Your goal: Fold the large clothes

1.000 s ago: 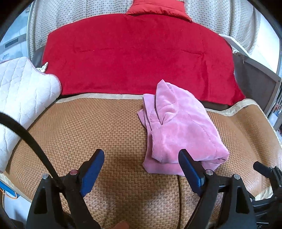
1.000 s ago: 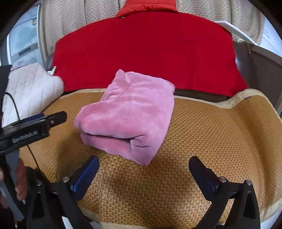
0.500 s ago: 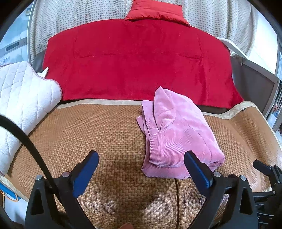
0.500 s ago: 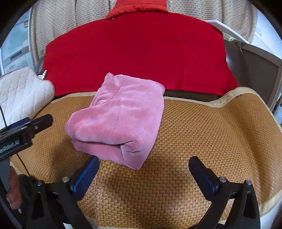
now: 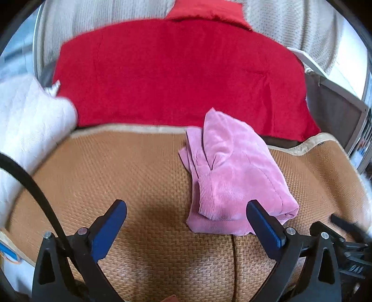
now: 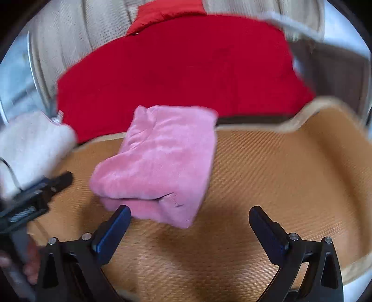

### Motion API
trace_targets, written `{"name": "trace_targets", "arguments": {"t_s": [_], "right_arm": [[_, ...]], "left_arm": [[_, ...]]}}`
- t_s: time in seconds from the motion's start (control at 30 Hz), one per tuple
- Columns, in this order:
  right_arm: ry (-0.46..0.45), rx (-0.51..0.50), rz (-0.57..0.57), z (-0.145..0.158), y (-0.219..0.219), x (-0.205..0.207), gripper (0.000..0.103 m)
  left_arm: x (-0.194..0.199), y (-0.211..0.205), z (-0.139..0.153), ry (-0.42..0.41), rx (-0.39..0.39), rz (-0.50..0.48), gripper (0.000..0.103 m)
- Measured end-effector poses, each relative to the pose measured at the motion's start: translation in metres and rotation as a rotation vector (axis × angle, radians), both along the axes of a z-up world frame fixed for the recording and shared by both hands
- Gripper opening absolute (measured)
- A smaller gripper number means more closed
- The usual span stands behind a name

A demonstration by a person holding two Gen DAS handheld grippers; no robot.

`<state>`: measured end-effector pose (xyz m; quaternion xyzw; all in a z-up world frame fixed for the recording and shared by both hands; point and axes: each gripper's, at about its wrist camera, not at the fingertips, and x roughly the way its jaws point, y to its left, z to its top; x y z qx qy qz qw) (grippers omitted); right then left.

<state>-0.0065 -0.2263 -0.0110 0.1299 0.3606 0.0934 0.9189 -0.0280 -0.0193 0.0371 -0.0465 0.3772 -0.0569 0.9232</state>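
Opening wider, the left gripper (image 5: 186,220) and spread right gripper (image 6: 189,224) hover empty near the folded pink garment (image 5: 232,176), seemingly finished; next, set it aside

The folded garment (image 5: 234,176) in the centre right of the left wrist view is pink, with a fine ribbed pattern like corduroy. It lies on a mat (image 5: 130,176) of golden brown colour with a woven zigzag pattern and a beige border. In the upper middle, the blanket (image 5: 176,76) is deep red and plain, and the cushion (image 5: 207,10) at the top edge is a lighter red. At the left edge, the pad (image 5: 30,125) is white with a quilted pattern. The gripper fingers (image 5: 109,230) are black with blue pads.
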Motion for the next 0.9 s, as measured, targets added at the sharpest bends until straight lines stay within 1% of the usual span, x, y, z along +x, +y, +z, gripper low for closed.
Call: {"name": "trace_targets", "arguments": {"t_s": [0.07,0.1,0.13,0.2,0.27,0.3,0.37,0.4,0.43,0.47,0.5,0.53,0.57,0.63,0.7,0.73,0.77,0.8,0.83,0.9], "right_arm": [[0.039,0.180,0.012,-0.012,-0.024,0.016,0.103],[0.051,0.242,0.002,-0.017,-0.033,0.024,0.103],[0.060,0.285,-0.003,-0.020,-0.038,0.031,0.103],[0.099,0.416,0.003,-0.032,-0.057,0.058,0.103],[0.143,0.504,0.012,-0.044,-0.066,0.080,0.103],[0.169,0.528,0.019,-0.050,-0.068,0.093,0.103],[0.205,0.550,0.037,-0.058,-0.066,0.112,0.103],[0.225,0.565,0.053,-0.062,-0.063,0.121,0.103],[0.234,0.571,0.070,-0.063,-0.059,0.126,0.102],[0.251,0.559,0.105,-0.066,-0.049,0.133,0.102],[0.265,0.526,0.122,-0.068,-0.042,0.139,0.097],[0.294,0.437,0.149,-0.069,-0.025,0.143,0.063],[0.288,0.372,0.150,-0.066,-0.019,0.144,0.059],[0.255,0.254,0.154,-0.054,-0.003,0.140,0.057],[0.253,0.232,0.163,-0.051,0.001,0.139,0.057],[0.255,0.252,0.165,-0.052,-0.001,0.140,0.058],[0.257,0.279,0.161,-0.053,-0.004,0.139,0.065],[0.258,0.315,0.149,-0.054,-0.011,0.139,0.068],[0.255,0.368,0.141,-0.054,-0.018,0.138,0.074],[0.227,0.415,0.142,-0.049,-0.026,0.136,0.079]], "left_arm": [[0.017,0.004,-0.004,0.036,-0.037,-0.001,0.102],[0.025,0.003,-0.003,0.035,-0.035,0.001,0.102],[0.032,-0.001,-0.002,0.036,-0.029,-0.010,0.102],[0.048,-0.012,-0.007,0.061,-0.015,-0.047,0.102],[0.066,-0.025,-0.021,0.104,0.007,-0.070,0.102],[0.069,-0.029,-0.028,0.118,0.020,-0.069,0.102],[0.078,-0.032,-0.050,0.166,0.056,-0.063,0.098],[0.079,-0.029,-0.057,0.178,0.048,-0.061,0.098],[0.079,-0.024,-0.066,0.192,0.020,-0.059,0.098],[0.079,-0.021,-0.070,0.194,0.000,-0.058,0.097],[0.078,-0.017,-0.074,0.192,-0.011,-0.055,0.097],[0.077,-0.016,-0.077,0.186,-0.010,-0.052,0.096],[0.076,-0.017,-0.080,0.184,0.013,-0.044,0.092],[0.075,-0.019,-0.085,0.180,0.031,-0.052,0.091],[0.073,-0.019,-0.086,0.175,0.035,-0.054,0.091],[0.072,-0.018,-0.083,0.180,0.032,-0.054,0.090],[0.071,-0.018,-0.077,0.181,0.021,-0.059,0.090],[0.071,-0.014,-0.068,0.177,-0.007,-0.068,0.090],[0.070,-0.010,-0.053,0.157,-0.047,-0.078,0.090],[0.072,-0.007,-0.031,0.113,-0.082,-0.088,0.090]]}}
